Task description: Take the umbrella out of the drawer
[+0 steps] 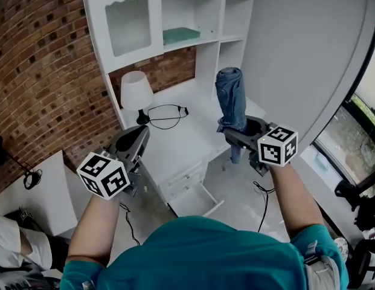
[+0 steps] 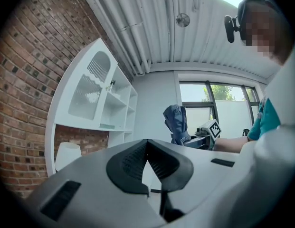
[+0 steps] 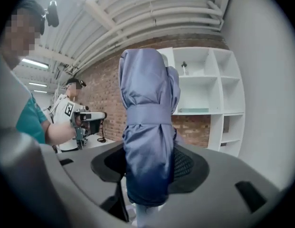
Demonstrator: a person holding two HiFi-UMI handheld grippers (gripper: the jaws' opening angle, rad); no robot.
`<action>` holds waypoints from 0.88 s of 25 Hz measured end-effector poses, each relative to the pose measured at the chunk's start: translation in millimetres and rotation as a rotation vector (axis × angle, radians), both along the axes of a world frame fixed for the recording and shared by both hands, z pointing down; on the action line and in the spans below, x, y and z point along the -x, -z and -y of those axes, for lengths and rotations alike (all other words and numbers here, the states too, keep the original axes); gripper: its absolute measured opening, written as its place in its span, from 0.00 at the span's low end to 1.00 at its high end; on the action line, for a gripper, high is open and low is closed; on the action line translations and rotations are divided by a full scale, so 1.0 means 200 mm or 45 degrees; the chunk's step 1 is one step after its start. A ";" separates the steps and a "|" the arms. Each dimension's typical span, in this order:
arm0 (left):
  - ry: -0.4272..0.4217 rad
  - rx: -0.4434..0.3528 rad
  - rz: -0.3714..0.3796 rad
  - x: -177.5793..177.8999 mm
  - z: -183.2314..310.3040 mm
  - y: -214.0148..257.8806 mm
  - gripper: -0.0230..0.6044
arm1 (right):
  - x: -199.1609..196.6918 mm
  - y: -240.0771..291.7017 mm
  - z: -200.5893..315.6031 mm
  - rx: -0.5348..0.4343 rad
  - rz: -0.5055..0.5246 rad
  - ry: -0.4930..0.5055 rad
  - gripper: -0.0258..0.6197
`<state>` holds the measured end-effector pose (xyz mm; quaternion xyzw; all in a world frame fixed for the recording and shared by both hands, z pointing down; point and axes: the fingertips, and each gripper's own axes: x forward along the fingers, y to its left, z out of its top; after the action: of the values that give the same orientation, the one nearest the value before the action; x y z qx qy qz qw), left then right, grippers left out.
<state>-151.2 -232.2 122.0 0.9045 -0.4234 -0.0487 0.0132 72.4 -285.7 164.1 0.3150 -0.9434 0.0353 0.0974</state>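
Rising against the brick wall (image 1: 36,71), a white shelf unit (image 1: 175,17) fills the back of the head view, its top cut off by the picture's edge. Below it lies the white desk (image 1: 175,144). One drawer (image 1: 214,207) under the desk's front edge stands pulled out; its near end is hidden behind the person's teal shoulder, and what shows of the inside looks bare white.

The umbrella (image 1: 231,98), folded and wrapped in blue cloth, is out of the drawer and held upright in the air above the desk's right part. The right claw (image 1: 238,139) pinches it low on the bundle. In the right gripper view the umbrella (image 3: 147,118) covers most of the jaw pads of the right claw (image 3: 149,160), and its lower end runs off the bottom of the picture.

The left claw (image 1: 131,142) hangs in the air at the left, well apart from the umbrella. Its own view shows the left claw (image 2: 147,148) pressed together at the tips with nothing between them.

A white lamp (image 1: 134,92) stands at the back of the desk, with a black cable (image 1: 166,115) looped just beside it.
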 end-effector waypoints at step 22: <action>0.017 -0.075 -0.024 0.02 0.10 0.33 0.05 | -0.12 0.56 0.05 -0.163 0.324 -0.080 0.41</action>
<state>-154.5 -252.9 56.3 0.9012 -0.4277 -0.0698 -0.0098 95.5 -296.3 52.6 0.3428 -0.9382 0.0175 -0.0445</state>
